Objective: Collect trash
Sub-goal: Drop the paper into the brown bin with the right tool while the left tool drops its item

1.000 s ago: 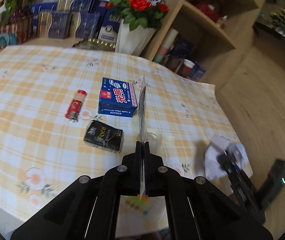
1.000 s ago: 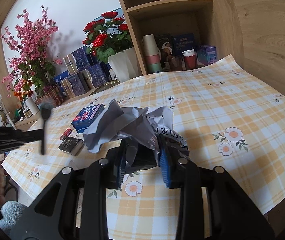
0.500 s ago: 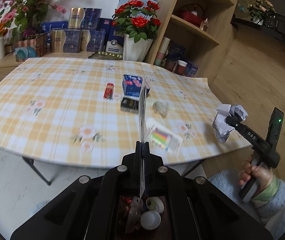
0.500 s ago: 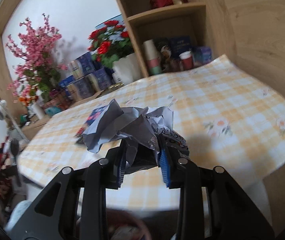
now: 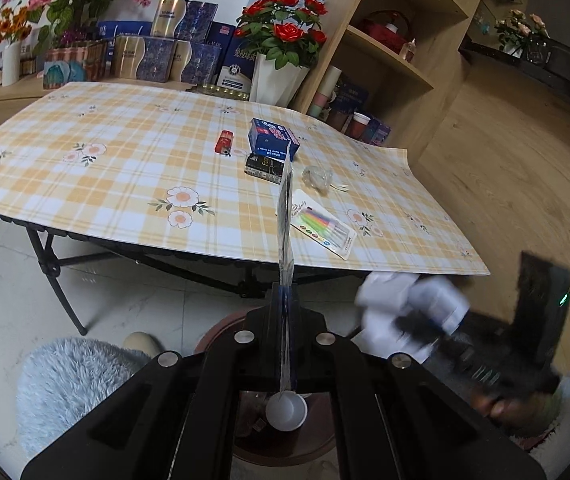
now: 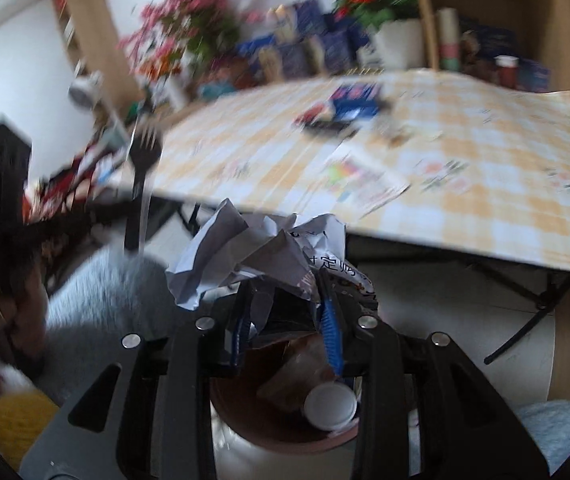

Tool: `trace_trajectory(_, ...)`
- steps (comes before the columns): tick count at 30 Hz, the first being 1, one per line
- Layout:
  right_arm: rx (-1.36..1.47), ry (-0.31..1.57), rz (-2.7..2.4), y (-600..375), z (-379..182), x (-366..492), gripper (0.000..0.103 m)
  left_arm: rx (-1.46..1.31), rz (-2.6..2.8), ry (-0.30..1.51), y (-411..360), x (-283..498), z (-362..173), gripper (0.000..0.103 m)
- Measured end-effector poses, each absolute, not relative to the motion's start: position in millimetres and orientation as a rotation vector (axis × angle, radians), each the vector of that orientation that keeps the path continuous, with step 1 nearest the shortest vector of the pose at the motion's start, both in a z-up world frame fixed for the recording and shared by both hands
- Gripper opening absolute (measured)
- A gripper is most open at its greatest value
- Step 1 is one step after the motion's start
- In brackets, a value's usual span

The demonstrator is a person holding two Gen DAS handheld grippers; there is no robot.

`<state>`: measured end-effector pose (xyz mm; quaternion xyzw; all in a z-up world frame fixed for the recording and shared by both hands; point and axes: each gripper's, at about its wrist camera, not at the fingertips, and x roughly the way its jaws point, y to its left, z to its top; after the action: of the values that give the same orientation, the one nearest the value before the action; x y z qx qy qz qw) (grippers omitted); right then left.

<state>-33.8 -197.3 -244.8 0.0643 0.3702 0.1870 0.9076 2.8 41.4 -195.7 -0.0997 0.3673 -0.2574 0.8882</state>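
My left gripper [image 5: 285, 300] is shut on a thin clear plastic wrapper [image 5: 285, 216] that stands edge-on above its tips. Below it on the floor sits a round brown bin [image 5: 221, 344] holding a white cup [image 5: 287, 412]. In the blurred right wrist view, my right gripper [image 6: 285, 304] holds a crumpled white paper [image 6: 261, 248] over the same bin [image 6: 269, 436]. Its jaws are opening, with the paper still pinched between the blue pads. From the left wrist view, the right gripper [image 5: 417, 324] and its paper [image 5: 397, 296] show blurred at the right.
The checked table [image 5: 125, 184] carries a blue box [image 5: 271, 142], a red lighter [image 5: 224, 142], a black packet [image 5: 265, 168], a clear plastic wad [image 5: 317, 176] and a colourful candle pack [image 5: 323, 228]. Black table legs [image 5: 53, 264] and a fluffy blue sleeve [image 5: 69, 380] flank the bin.
Both grippers have drawn back off the table past its front edge and now hang over the floor bin. The right one swung left with the paper still in it.
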Motion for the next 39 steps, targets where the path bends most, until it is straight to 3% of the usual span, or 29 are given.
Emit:
trace_trajectory(5,0.13,0.901,0.385,-182,-282,-9,0.035,-0.187,-0.532,0.81,35,7,-207,0.003)
trace_trajectory(8,0.156,0.951,0.365,-179,-300,4,0.044,-0.181,-0.525,0.821,36,9,-210,0.003)
trace_trajectory(10,0.173,0.963,0.365,-178,-307,7,0.057,-0.19,-0.515,0.831,40,10,-213,0.003)
trace_trajectory(12,0.179,0.959,0.369,-176,-307,7,0.09,-0.211,-0.503,0.845,44,13,-216,0.003)
trace_trajectory(15,0.168,0.919,0.353,-178,-301,5,0.096,-0.23,-0.491,0.868,45,18,-220,0.003)
trace_trajectory(30,0.239,0.832,-0.031,-240,-288,4,0.097,-0.064,-0.501,1.099,-4,44,-269,0.003)
trace_trajectory(39,0.278,0.843,-0.009,-254,-292,4,0.097,0.054,-0.52,1.235,-33,49,-300,0.003)
